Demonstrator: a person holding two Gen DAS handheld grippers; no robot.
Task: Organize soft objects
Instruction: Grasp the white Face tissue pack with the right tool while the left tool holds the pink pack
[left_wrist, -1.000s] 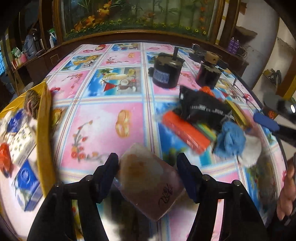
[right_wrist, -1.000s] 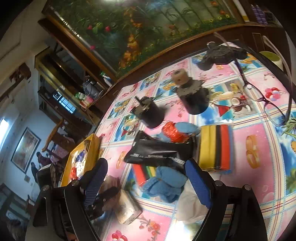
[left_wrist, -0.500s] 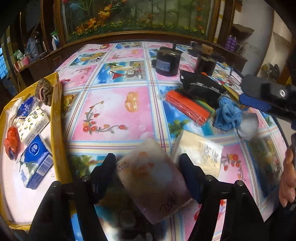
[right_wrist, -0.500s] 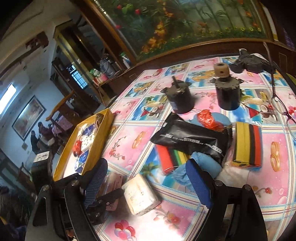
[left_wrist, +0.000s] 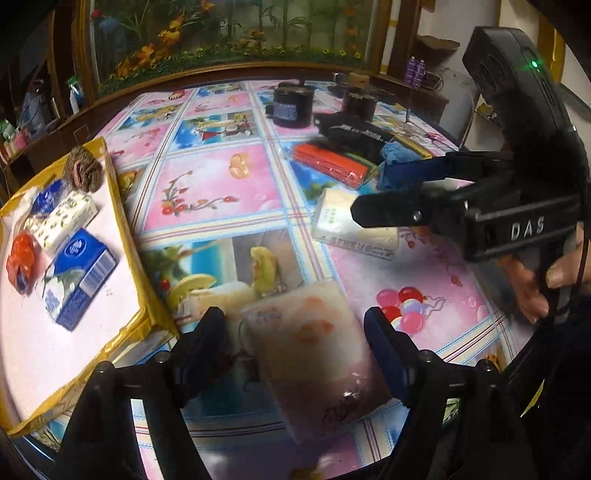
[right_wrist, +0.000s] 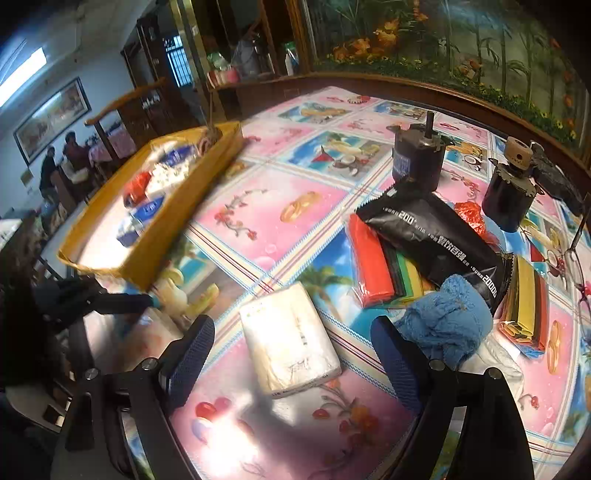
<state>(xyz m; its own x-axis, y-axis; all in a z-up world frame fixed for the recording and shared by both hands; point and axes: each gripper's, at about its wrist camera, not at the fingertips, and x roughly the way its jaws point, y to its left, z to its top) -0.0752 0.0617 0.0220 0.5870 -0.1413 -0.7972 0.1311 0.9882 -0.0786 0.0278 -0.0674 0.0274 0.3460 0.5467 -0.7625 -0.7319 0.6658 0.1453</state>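
Observation:
My left gripper (left_wrist: 295, 336) is shut on a pink tissue pack (left_wrist: 314, 354) and holds it above the table's near edge, just right of the yellow tray (left_wrist: 125, 236). The tray holds a blue tissue pack (left_wrist: 79, 273), a patterned pack (left_wrist: 64, 218), a red item (left_wrist: 22, 258) and a brown scrunchie (left_wrist: 83, 170). My right gripper (right_wrist: 291, 350) is open, its jaws on either side of a white tissue pack (right_wrist: 288, 339) lying on the table. That pack also shows in the left wrist view (left_wrist: 351, 225), under the right gripper (left_wrist: 384, 192).
A blue cloth (right_wrist: 447, 321), a black packet (right_wrist: 432, 236), two stacks of coloured cloths (right_wrist: 373, 266) (right_wrist: 524, 306), two dark cylinders (right_wrist: 417, 162) (right_wrist: 509, 195) and glasses (right_wrist: 569, 258) crowd the right side of the table.
My left gripper has carried the pink pack back and left, closer to the tray. My right gripper has come down around the white pack.

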